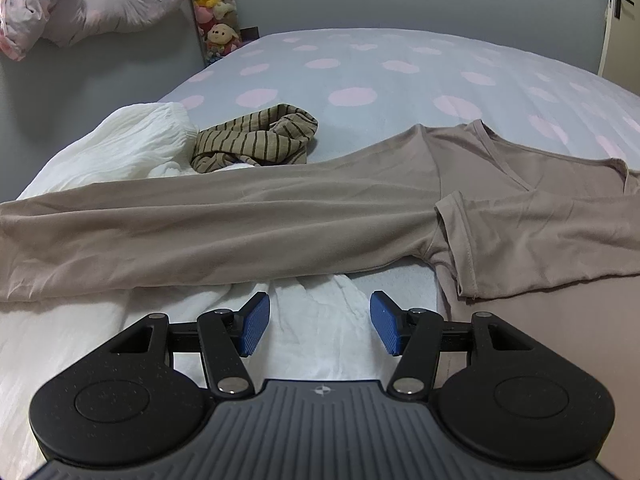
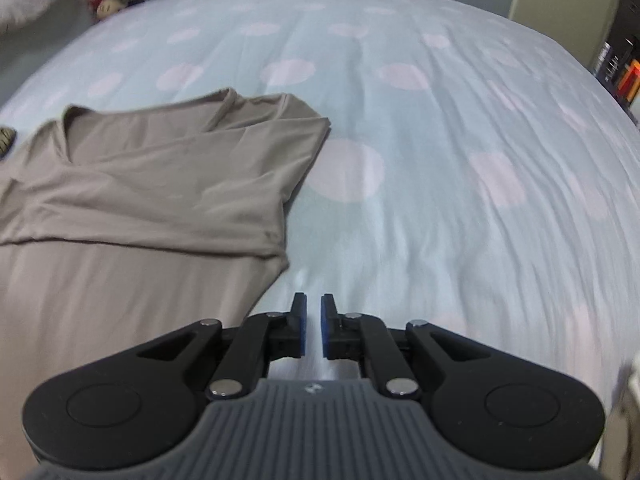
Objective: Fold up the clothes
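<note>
Left gripper (image 1: 319,322): jaws spread wide, blue pads (image 1: 253,324) well apart, nothing between them. Below the gap lies crumpled white cloth (image 1: 312,312).

Just ahead of the left jaws, a taupe long-sleeved top (image 1: 520,208) lies flat on the bed (image 1: 360,64). One sleeve (image 1: 200,232) is stretched straight out to the left, across the white cloth. V-neck sits ahead and to the right.

Farther ahead and left of the jaws: a bunched striped garment (image 1: 260,140), touching the white cloth.

Right gripper (image 2: 314,326): jaws nearly closed, only a narrow slit between the pads, holding nothing. It hangs over bare dotted bedsheet (image 2: 460,160).

The same top (image 2: 140,184) lies left of the right jaws, its near edge just beside the left finger. The sleeve on this side seems folded across the chest; picture is blurred, not certain.
</note>
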Available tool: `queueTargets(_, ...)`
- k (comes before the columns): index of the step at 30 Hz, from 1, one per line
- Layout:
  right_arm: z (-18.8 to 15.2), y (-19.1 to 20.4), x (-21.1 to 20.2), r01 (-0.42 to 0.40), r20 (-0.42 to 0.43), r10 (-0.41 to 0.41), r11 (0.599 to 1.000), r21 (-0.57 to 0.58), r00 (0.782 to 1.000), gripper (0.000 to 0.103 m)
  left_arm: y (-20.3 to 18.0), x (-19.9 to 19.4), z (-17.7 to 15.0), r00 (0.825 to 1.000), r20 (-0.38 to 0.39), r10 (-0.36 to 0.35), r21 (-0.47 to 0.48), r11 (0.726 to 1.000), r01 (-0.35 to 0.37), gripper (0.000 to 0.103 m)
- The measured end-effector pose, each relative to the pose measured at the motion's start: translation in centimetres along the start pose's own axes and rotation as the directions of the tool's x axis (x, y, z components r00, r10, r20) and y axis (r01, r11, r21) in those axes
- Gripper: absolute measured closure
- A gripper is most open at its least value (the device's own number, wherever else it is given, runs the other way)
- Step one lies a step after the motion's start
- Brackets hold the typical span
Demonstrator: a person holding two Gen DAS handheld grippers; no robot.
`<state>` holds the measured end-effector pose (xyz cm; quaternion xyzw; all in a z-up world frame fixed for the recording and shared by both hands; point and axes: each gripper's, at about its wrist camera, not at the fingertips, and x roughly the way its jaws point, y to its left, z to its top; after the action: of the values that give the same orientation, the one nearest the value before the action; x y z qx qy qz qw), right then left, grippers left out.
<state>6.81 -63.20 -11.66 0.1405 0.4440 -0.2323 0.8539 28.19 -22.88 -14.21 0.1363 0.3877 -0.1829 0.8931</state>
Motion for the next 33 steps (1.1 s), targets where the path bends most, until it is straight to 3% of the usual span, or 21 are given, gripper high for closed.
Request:
queueTargets(7, -6.6, -0.4, -6.0, -0.055, 0.048, 0.05, 0.992, 0.114, 0.998, 0.092, -0.2, -0.4, 0.0, 1.0, 0.006, -0.009, -0.001, 1.0, 0.009, 0.049)
queueTargets(9, -8.1, -0.7, -7.6, -0.046, 0.047, 0.041, 0.992, 0.12, 0.998, 0.081, -0.4, -0.8, 0.0, 1.0, 0.022, -0.016, 0.004, 1.0, 0.016, 0.049)
queueTargets(14, -11.2, -2.9, -11.2, -0.03, 0.054, 0.021, 0.985, 0.171, 0.998, 0.079, -0.9, -1.4, -0.2, 0.999, 0.036, -0.012, 0.028, 1.0, 0.011, 0.049)
queueTargets(19, -14.1, -4.6, -14.4, -0.069, 0.116, 0.047, 0.978, 0.195, 0.992, 0.067, -1.4, -2.0, -0.3, 0.998, 0.053, -0.018, 0.038, 0.999, 0.016, 0.049)
queueTargets(26, -15.9, -4.4, -15.7, -0.153, 0.237, 0.108, 0.971, 0.182, 0.966, 0.063, -1.6, -3.4, -0.6, 0.996, 0.09, -0.003, 0.04, 0.999, -0.001, 0.049)
queueTargets(33, -15.8, -4.9, -15.3, -0.156, 0.264, 0.097, 0.965, 0.213, 0.96, 0.057, 4.0, -6.3, 0.4, 0.995, 0.1, 0.0, -0.079, 0.997, 0.008, 0.049)
